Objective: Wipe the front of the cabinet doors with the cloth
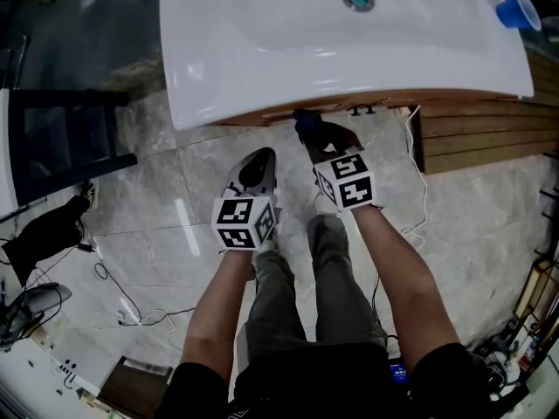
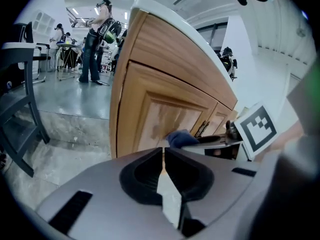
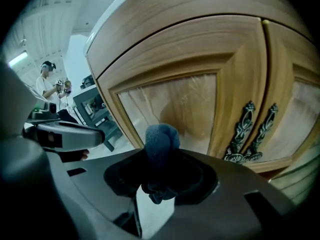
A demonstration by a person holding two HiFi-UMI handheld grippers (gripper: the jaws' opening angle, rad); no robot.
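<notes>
A dark blue cloth (image 3: 161, 144) is pinched in my right gripper (image 3: 159, 181), bunched and sticking out toward the left wooden cabinet door (image 3: 185, 104). In the head view the cloth (image 1: 307, 126) reaches under the white sink top (image 1: 262, 51), close to the door front; contact is not visible. Dark ornate handles (image 3: 250, 131) sit where the two doors meet. My left gripper (image 1: 253, 175) hangs lower and to the left, its jaws together with nothing in them. In the left gripper view the left gripper (image 2: 164, 156) points at the cabinet's left door (image 2: 165, 119), with the cloth (image 2: 181, 138) beyond.
A blue cup (image 1: 519, 10) stands on the sink top's right edge. A dark chair (image 1: 61, 138) is to the left. Cables (image 1: 122, 304) trail over the marble floor. Wooden slats (image 1: 489, 133) run right of the cabinet. People stand far off in the left gripper view (image 2: 95, 39).
</notes>
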